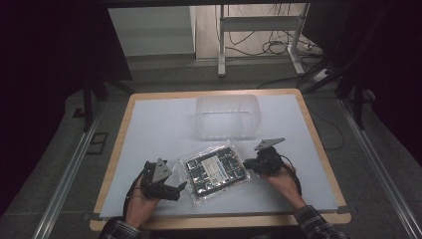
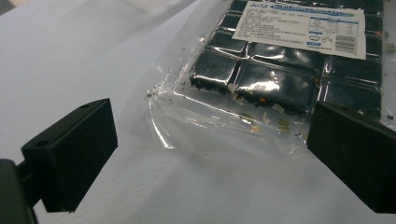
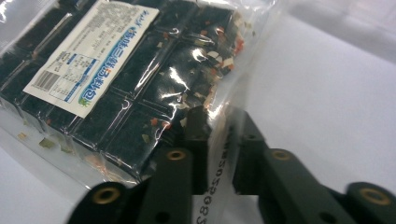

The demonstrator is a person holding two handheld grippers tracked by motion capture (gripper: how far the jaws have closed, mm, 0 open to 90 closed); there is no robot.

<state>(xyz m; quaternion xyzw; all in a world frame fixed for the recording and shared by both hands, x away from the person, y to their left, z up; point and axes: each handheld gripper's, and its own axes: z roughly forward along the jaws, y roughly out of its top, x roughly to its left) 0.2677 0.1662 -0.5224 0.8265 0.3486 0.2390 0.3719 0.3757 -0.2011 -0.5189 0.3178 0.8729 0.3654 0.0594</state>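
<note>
The right tongs [image 3: 219, 154] are seen clenched on the clear edge strip of a plastic packet [image 1: 216, 172], the film being pinched between the two black jaws where printed digits run along the seal. The left tongs [image 2: 205, 158] are held released, their jaws standing wide apart with the packet's opposite clear margin lying between them, untouched by either pad. In the high view the left tongs [image 1: 166, 188] are set just beside the packet's near left corner and the right tongs [image 1: 259, 164] at its right edge.

The packet is laid flat on the white sheet of the table [image 1: 159, 124], near the person's side, and a clear plastic tub [image 1: 228, 117] is placed apart from it, farther back.

The step in hand is judged to be the gripping of the packet at both ends. It would best be done by the left jaws being closed on the empty film only, not on the dark blocks, which might be crushed. Both grips are best kept low on the seal, so that the film is not torn when the packet is lifted level.

One packet is counted, one white label [image 3: 88, 56] on it, one tub, two tongs. The dark blocks inside cannot be fully counted.
</note>
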